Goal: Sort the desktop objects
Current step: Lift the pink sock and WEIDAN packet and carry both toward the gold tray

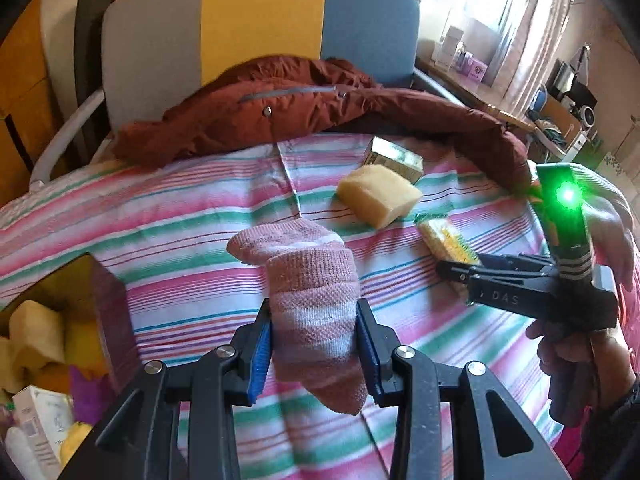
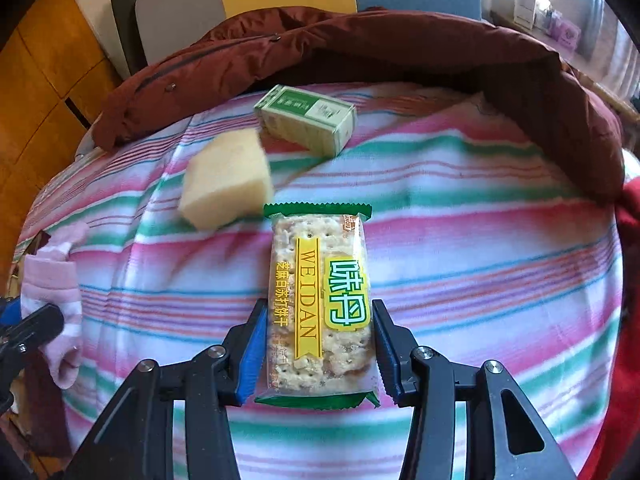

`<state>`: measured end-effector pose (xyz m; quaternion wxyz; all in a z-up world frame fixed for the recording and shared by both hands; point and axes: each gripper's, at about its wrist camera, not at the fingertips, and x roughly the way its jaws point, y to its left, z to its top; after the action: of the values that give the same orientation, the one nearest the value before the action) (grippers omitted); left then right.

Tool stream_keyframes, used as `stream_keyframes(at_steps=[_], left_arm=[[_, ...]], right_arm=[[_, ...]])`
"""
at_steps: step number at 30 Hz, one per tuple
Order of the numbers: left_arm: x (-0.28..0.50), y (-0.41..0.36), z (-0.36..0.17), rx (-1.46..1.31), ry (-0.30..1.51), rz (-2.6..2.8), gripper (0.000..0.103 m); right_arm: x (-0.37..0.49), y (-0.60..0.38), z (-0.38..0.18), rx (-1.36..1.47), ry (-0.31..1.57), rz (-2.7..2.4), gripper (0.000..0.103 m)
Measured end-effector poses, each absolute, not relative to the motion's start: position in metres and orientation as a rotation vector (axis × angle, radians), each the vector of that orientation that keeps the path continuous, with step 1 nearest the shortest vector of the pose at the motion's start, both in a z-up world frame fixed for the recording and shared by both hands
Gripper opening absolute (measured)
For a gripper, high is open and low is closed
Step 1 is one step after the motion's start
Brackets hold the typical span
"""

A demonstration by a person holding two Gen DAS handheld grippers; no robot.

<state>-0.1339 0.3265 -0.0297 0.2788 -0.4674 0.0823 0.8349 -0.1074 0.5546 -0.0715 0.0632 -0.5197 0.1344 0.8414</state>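
Left wrist view is showing a bed covered by a striped blanket point(image 1: 208, 216) in pink, white and green, with a rust-brown jacket point(image 1: 304, 100) lying along its far edge against a grey, yellow and blue chair back. At the blanket's near left edge a cardboard box point(image 1: 108, 304) is sitting open, holding yellow sponge pieces, a white printed carton and something purple. The left gripper point(image 1: 314, 344) is clenching a pink-and-white striped sock point(image 1: 312, 304) between its blue pads, the sock hanging clear above the blanket's middle. Toward the far right edge a yellow sponge point(image 1: 378, 196) is lying just beside a green-and-cream carton point(image 1: 394, 158), whose print is too small to read. The right gripper point(image 2: 318, 354), held by a hand point(image 1: 576, 344) and marked "DAS" on its body, is gripping a cracker packet point(image 2: 320, 304) by its long sides over the blanket's middle. The packet is reading "WEIDAN" on a yellow band, with Chinese characters on a green-and-yellow label.
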Motion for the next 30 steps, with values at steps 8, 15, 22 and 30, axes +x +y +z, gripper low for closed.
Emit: stream_keyframes(at_steps=[8,15,22,30], left_arm=[[-0.103,0.285,0.003,-1.125,0.203,2.324,0.038],[-0.086,0.241,0.019,-1.066,0.161,2.408,0.038],[-0.071,0.193,0.026,-1.03,0.137,2.507,0.038],[-0.06,0.147,0.018,-1.047,0.113,2.584,0.038]], right_arm=[[-0.072,0.502,-0.063,-1.584,0.402,2.576,0.049],[-0.054,0.46,-0.041,-1.552,0.426,2.665,0.049],[-0.043,0.414,-0.02,-1.514,0.46,2.788,0.049],[-0.052,0.343,-0.001,-1.478,0.5,2.935,0.049]])
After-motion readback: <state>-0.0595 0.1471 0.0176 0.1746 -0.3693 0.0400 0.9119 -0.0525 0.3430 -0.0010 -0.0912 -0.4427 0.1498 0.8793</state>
